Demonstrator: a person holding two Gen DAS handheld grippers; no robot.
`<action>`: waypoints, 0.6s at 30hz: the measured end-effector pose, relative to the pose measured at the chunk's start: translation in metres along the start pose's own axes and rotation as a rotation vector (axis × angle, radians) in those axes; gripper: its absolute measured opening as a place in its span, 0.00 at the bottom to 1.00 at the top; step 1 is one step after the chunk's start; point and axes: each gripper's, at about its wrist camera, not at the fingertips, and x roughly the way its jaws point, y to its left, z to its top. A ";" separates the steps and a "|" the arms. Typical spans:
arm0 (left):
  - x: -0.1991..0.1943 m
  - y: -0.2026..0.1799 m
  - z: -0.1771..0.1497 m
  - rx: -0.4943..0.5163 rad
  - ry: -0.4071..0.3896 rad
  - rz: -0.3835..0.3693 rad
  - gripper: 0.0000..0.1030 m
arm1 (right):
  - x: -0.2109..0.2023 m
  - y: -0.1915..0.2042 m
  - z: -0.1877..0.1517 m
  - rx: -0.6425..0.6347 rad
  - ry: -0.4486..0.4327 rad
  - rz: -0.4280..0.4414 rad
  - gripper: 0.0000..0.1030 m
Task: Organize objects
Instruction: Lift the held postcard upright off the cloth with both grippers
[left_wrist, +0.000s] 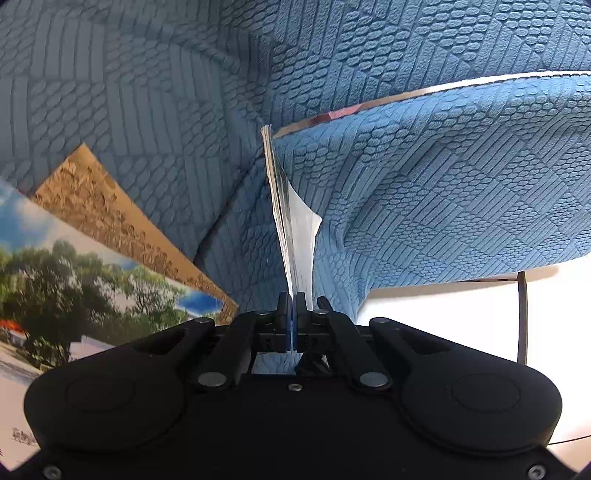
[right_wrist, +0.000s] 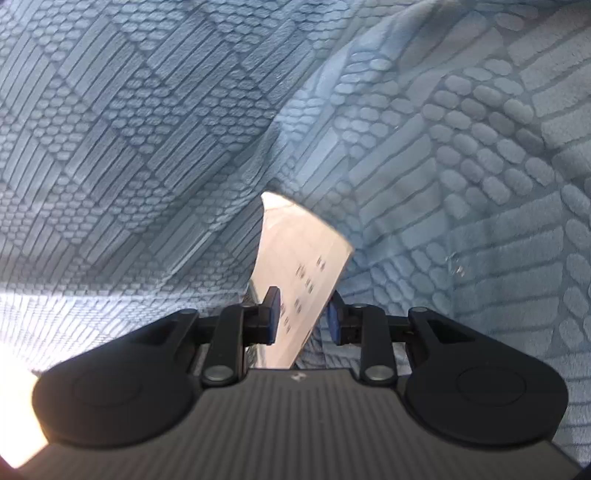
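Note:
My left gripper (left_wrist: 291, 300) is shut on the lower edge of a thin magazine (left_wrist: 291, 229). The magazine stands upright and edge-on against the blue textured fabric (left_wrist: 424, 192), with one white page curling off to the right. In the right wrist view a white printed page (right_wrist: 295, 251) rises between the jaws of my right gripper (right_wrist: 303, 312). Those jaws stand apart and the blue pads (right_wrist: 334, 319) do not press on the sheet. Blue fabric fills the view behind it.
Two more magazines lie at the left: one with a tree photo (left_wrist: 74, 280), and a tan one (left_wrist: 110, 206) under it. A thin magazine edge (left_wrist: 369, 105) shows from a fold in the fabric. A metal frame leg (left_wrist: 521, 317) stands over pale floor at right.

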 end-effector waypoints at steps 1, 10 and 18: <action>-0.001 0.000 0.001 -0.001 -0.003 -0.003 0.00 | 0.000 -0.001 0.000 -0.002 -0.003 -0.004 0.28; 0.009 -0.014 -0.002 0.099 -0.055 0.071 0.46 | -0.009 0.001 -0.010 -0.047 0.022 0.013 0.09; 0.037 -0.019 -0.012 0.064 0.007 0.038 0.43 | -0.023 0.003 -0.022 -0.010 0.029 0.043 0.08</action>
